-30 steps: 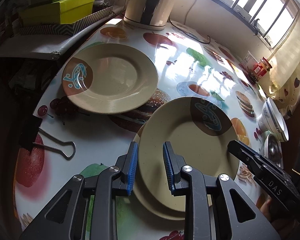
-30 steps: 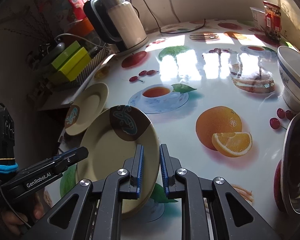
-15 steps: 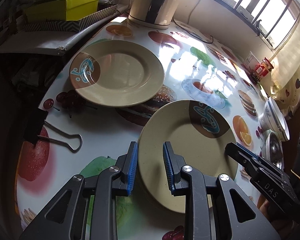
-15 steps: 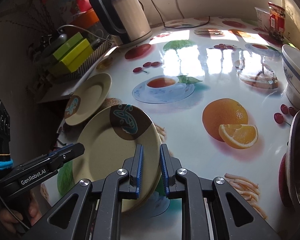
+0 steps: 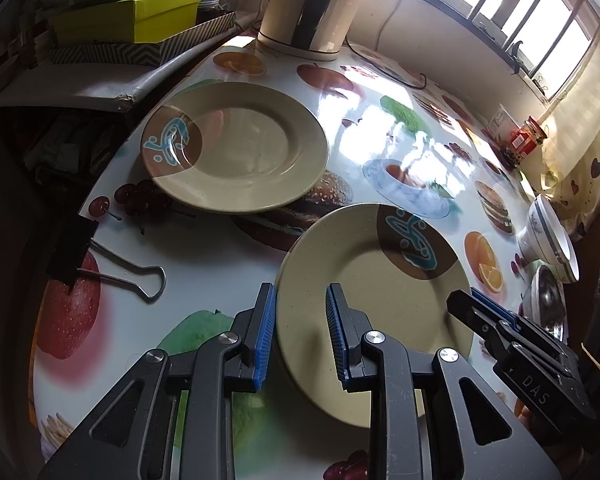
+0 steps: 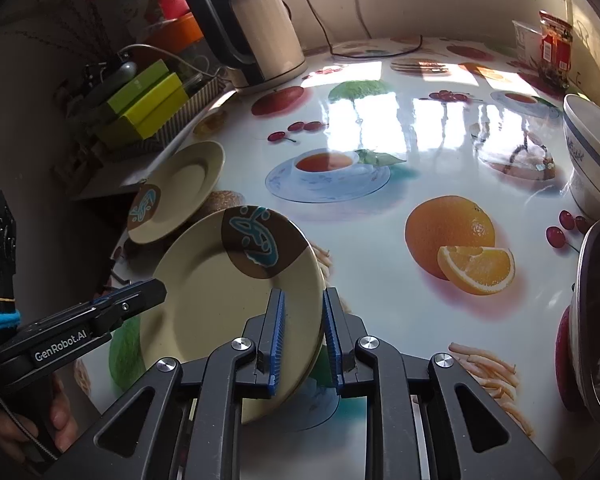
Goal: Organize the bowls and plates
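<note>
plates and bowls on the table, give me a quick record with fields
near plate: rim between the pads of both hand-held grippers, seemingly on a second plate
far plate: lying alone, untouched
bowls: white bowl and metal bowl, side by side
left hand-held gripper: open
right hand-held gripper: jaws just opening, pads off the rim

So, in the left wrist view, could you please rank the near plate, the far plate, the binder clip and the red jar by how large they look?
1. Near plate and far plate: alike in design; the near one looks bigger, perhaps only from nearness.
2. Binder clip.
3. Red jar, far off, so unsure.
</note>
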`<action>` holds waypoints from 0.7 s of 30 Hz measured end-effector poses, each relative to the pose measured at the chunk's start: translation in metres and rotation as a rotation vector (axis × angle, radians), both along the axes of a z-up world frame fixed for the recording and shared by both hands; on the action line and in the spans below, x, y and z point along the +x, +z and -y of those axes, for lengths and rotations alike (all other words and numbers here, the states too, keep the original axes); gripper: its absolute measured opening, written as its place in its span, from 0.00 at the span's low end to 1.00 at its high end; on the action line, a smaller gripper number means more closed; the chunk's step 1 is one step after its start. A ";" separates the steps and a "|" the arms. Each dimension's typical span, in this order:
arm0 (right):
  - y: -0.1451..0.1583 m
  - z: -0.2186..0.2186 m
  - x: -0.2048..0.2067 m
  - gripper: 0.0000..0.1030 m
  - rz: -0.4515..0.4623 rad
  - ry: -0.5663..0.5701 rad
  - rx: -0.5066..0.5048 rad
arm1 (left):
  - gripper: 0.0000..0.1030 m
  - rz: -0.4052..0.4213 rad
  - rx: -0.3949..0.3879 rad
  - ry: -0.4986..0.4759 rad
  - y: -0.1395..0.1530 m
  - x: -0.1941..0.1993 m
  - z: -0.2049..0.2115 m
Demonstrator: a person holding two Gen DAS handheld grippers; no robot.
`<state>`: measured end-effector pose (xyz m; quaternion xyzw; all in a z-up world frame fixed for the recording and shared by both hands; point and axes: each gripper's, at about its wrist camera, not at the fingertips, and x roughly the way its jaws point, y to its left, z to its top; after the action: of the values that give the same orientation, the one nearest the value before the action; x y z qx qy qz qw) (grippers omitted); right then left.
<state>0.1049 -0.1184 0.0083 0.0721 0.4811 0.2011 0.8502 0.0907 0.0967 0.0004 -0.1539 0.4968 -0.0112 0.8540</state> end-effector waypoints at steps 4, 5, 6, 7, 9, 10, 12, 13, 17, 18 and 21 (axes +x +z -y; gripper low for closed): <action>-0.002 0.000 -0.001 0.26 -0.004 0.003 0.000 | 0.26 0.008 -0.004 0.005 0.001 -0.002 -0.002; -0.002 0.000 -0.001 0.27 -0.002 0.003 -0.001 | 0.26 0.011 -0.004 0.007 0.002 -0.002 -0.002; -0.002 0.000 -0.001 0.30 -0.003 0.004 0.002 | 0.26 0.012 -0.008 0.007 0.002 -0.002 -0.003; -0.002 0.000 -0.002 0.32 -0.003 0.006 0.002 | 0.26 0.015 -0.009 0.008 0.003 -0.003 -0.003; -0.002 -0.001 -0.003 0.36 0.001 0.003 -0.002 | 0.26 0.021 -0.008 0.009 0.004 -0.004 -0.003; -0.002 0.000 -0.003 0.37 0.004 0.000 -0.005 | 0.26 0.024 -0.012 0.010 0.005 -0.005 -0.004; -0.001 0.002 -0.003 0.37 0.011 -0.014 -0.006 | 0.26 0.030 -0.015 0.015 0.006 -0.006 -0.006; 0.000 0.004 -0.003 0.37 0.013 -0.022 -0.003 | 0.26 0.034 -0.016 0.019 0.007 -0.007 -0.007; 0.003 0.010 -0.002 0.38 0.023 -0.041 0.004 | 0.26 0.048 -0.019 0.022 0.010 -0.010 -0.011; 0.005 0.011 -0.002 0.38 0.028 -0.046 0.005 | 0.26 0.049 -0.018 0.025 0.011 -0.010 -0.012; 0.009 0.014 -0.001 0.38 0.043 -0.056 0.011 | 0.26 0.057 -0.016 0.036 0.015 -0.011 -0.018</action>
<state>0.1041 -0.1320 0.0177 0.0859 0.4596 0.1816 0.8651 0.0800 0.1147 0.0152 -0.1693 0.4693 -0.0041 0.8667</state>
